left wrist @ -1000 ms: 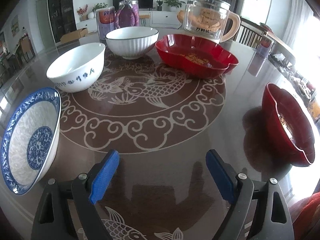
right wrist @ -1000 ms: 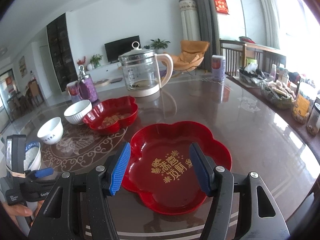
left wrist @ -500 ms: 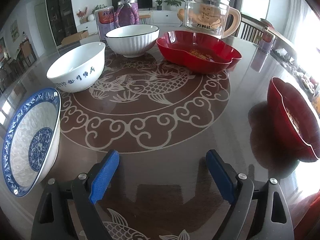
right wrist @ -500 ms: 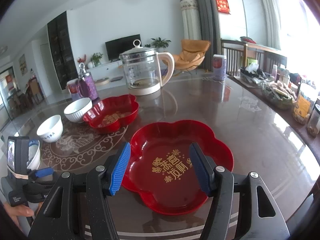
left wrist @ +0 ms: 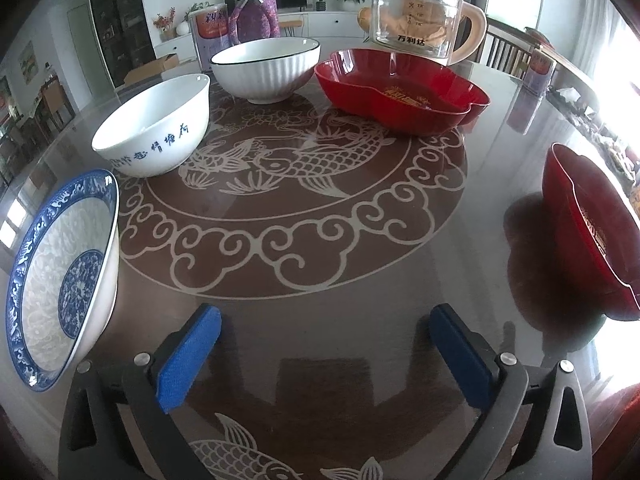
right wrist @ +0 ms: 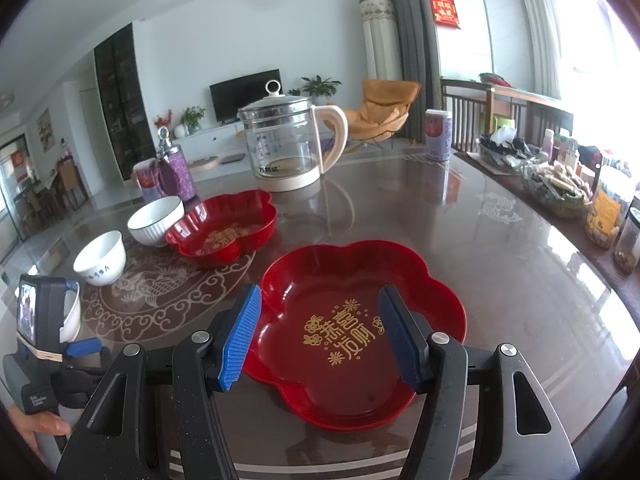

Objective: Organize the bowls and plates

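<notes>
Your left gripper (left wrist: 324,354) fills the bottom of the left wrist view, its jaws standing wide apart over bare, glossy desk (left wrist: 328,328) with nothing between them. Just above them the dark glass shows a pale ring of scrollwork with a fish at its centre. At the left edge sits the blue-patterned bowl (left wrist: 60,280); at the right edge, the near red plate (left wrist: 592,240). Further up, left of centre, stands the white bowl with blue lettering (left wrist: 156,126), then the ribbed white bowl (left wrist: 266,68) and the far red plate (left wrist: 400,92) side by side. Behind those, at the top, are a glass kettle (left wrist: 420,16) and a purple jar (left wrist: 254,12), with a white living room and a dark television beyond.

In the right wrist view your right gripper (right wrist: 320,336) hangs with jaws apart above the near red plate (right wrist: 360,332), not touching it. Snack jars and baskets crowd the desk's right edge.

Against the earlier frames, your left jaws have just been opening wider, with only desk between them. Your right jaws have kept their gap, and no bowl or plate has shifted.
</notes>
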`<state>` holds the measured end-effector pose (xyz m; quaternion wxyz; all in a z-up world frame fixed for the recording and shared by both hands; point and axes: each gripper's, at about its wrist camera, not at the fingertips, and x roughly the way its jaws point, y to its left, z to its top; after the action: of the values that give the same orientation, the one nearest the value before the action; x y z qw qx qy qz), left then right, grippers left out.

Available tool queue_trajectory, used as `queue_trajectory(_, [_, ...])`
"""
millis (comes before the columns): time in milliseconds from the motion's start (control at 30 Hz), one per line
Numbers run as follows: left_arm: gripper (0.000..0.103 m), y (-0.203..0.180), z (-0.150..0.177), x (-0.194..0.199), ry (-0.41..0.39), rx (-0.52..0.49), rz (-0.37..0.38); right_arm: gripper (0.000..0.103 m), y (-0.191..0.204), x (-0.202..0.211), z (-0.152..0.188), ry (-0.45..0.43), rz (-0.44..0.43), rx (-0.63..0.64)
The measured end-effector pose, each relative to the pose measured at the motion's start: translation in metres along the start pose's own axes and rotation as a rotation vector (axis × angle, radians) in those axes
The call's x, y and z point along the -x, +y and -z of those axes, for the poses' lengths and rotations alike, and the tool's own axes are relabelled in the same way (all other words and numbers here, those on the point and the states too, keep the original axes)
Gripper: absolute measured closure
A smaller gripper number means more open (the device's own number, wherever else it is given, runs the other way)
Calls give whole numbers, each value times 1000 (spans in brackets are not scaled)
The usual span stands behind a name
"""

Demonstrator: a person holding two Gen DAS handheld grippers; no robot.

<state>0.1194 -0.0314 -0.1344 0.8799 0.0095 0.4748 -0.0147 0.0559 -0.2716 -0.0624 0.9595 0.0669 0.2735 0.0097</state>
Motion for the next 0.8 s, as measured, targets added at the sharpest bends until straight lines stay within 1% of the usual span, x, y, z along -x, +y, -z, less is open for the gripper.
queue_trajectory(133, [0,-1,0,0,3,4,-5,38,0,1,-1,-6,-1,-7])
queue_trajectory(267, [0,0,-4,-1,35,8,-3,38,-4,1,-1,-3,0,-23])
queue_trajectory(367, [0,1,-4,-1,41,0,3,38,-4,0,0,3,4,-26])
queue_trajectory(467, [0,2,-12,-4,99,-5,17,38,-1,-2,1,6,12,-15])
queue_trajectory(500, [0,4,-18,-3,101,11,39,38,0,-2,2,7,13,-9])
queue_trajectory(600, [0,16,-50,1,64,83,102,38,4,-5,-1,11,2,4])
queue_trajectory(667, [0,21,-81,0,45,127,144,38,8,-15,-15,38,-29,18])
queue_trajectory(700, [0,23,-96,-2,28,142,154,38,8,-20,-22,53,-49,12])
queue_trajectory(733, [0,23,-109,-5,17,148,149,38,9,-29,-35,73,-76,-5])
queue_trajectory(800, [1,20,-136,-18,20,152,133,38,9,-52,-61,119,-114,-46])
